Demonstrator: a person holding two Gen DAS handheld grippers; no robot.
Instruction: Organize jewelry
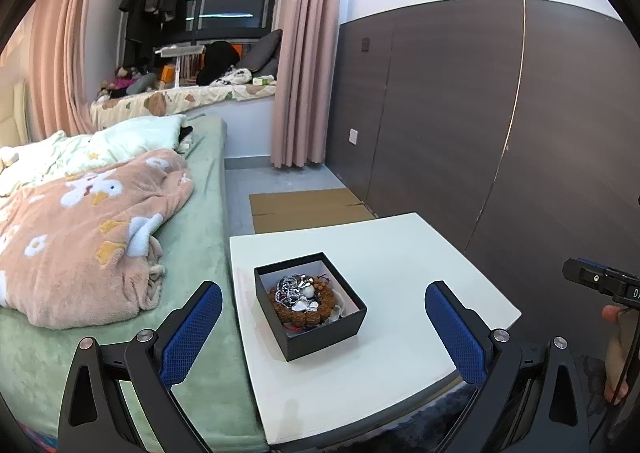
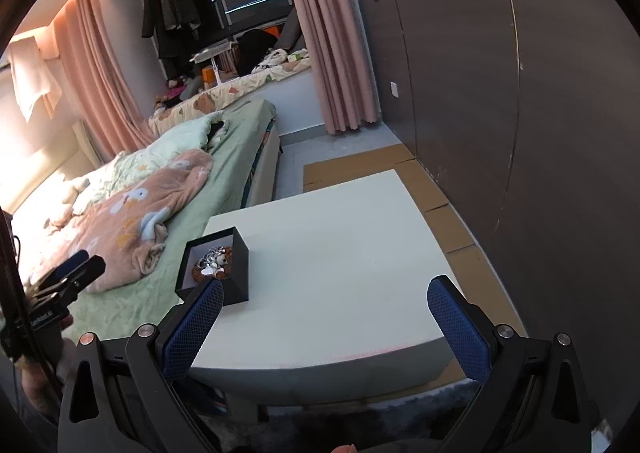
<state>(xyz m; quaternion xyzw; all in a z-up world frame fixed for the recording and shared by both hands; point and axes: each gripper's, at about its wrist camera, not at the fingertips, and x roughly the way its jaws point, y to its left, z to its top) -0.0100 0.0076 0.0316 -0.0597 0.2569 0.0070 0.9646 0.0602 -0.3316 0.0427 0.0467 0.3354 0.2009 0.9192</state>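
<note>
A black open box (image 1: 320, 327) stands on the white table (image 1: 400, 261), near its left edge. Inside lies a heap of jewelry (image 1: 300, 299): brown bead strands, silver chains and white pieces. My left gripper (image 1: 324, 293) is open and empty, held above the table's near side, with the box between its blue pads in the view. My right gripper (image 2: 326, 289) is open and empty over the table's near edge. The box (image 2: 236, 273) sits just beyond its left fingertip (image 2: 210, 293), jewelry (image 2: 214, 263) visible inside.
A bed with a green sheet (image 1: 200, 213) and a pink blanket (image 1: 88, 221) runs along the table's left side. A dark panelled wall (image 1: 480, 113) stands to the right. Flattened cardboard (image 1: 308, 209) lies on the floor beyond the table. Pink curtains (image 1: 308, 53) hang behind.
</note>
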